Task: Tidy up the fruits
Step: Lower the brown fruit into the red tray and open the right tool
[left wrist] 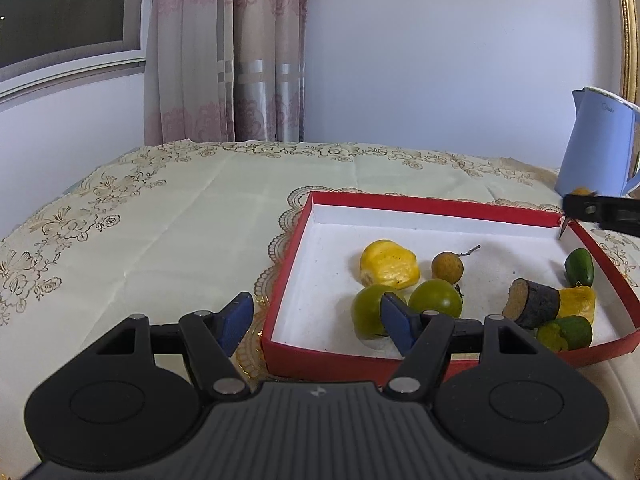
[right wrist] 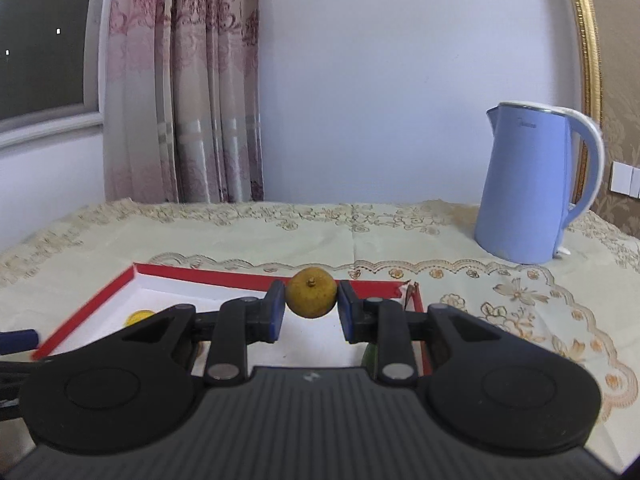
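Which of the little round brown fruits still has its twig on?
The longan lying in the red box, beside the yellow fruit piece; a thin twig sticks out of it. The longan held in the right tongs shows only a stub.

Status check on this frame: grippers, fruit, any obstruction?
Right gripper shut on a longan, above the red box. Left gripper open, empty, at the box's near-left corner. Other fruit in the box. Nothing in the way.

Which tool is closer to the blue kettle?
Right. The right tool, shut on a small brown fruit, is above the red box's far edge just before the kettle; the left tool is at the box's near corner.
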Demonstrator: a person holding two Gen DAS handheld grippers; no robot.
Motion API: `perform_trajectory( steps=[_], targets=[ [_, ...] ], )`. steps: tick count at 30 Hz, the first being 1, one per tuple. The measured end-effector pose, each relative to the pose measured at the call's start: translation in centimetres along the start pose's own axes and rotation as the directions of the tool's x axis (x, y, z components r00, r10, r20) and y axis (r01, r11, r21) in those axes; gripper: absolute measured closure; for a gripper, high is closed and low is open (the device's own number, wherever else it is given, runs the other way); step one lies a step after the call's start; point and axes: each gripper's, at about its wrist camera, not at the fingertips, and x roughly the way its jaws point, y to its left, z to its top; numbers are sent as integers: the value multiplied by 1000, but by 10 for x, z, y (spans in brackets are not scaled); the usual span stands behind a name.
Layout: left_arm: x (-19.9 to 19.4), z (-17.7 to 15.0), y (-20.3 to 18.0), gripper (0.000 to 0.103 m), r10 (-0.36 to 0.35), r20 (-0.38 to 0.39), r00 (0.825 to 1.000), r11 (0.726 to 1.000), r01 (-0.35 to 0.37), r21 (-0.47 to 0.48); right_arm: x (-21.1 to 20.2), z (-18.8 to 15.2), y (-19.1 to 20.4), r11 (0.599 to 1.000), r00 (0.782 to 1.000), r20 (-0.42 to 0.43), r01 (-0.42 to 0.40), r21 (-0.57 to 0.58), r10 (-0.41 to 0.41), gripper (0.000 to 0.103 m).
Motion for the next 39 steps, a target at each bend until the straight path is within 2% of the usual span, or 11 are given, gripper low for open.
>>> perform_trajectory(
  steps=[6,16,22,27,33,36,38,39],
  targets=[
    [1,1,1,32,-1,0,1000,1000,1,0,42,3,6,1000,994,-107,-8,-16,6,77],
    [1,0,0,31,0,2,1000,1000,0,5,80,-5,27,994,965,-263,-28,-104,0,77],
    [1,0,0,29,0,2,1000,1000,0,8,91,-8,32,993,949,-314,-37,-114,-1,75],
    [1,0,-1,29,0,2,1000,1000,0,10,94,-8,33,993,947,-322,-32,-114,-7,74],
    [1,0,-2,29,4,6,1000,1000,-4,13,90,-8,32,994,948,-317,-33,-101,-1,59],
    [1,0,-2,28,5,6,1000,1000,-5,13,78,-5,29,996,958,-288,-27,-87,1,46],
    [1,0,-3,28,5,6,1000,1000,-5,14,65,-4,26,998,967,-256,-21,-62,4,31],
    [1,0,-3,28,6,7,1000,1000,-6,15,55,-4,23,999,973,-231,-13,-39,3,27]
  ],
)
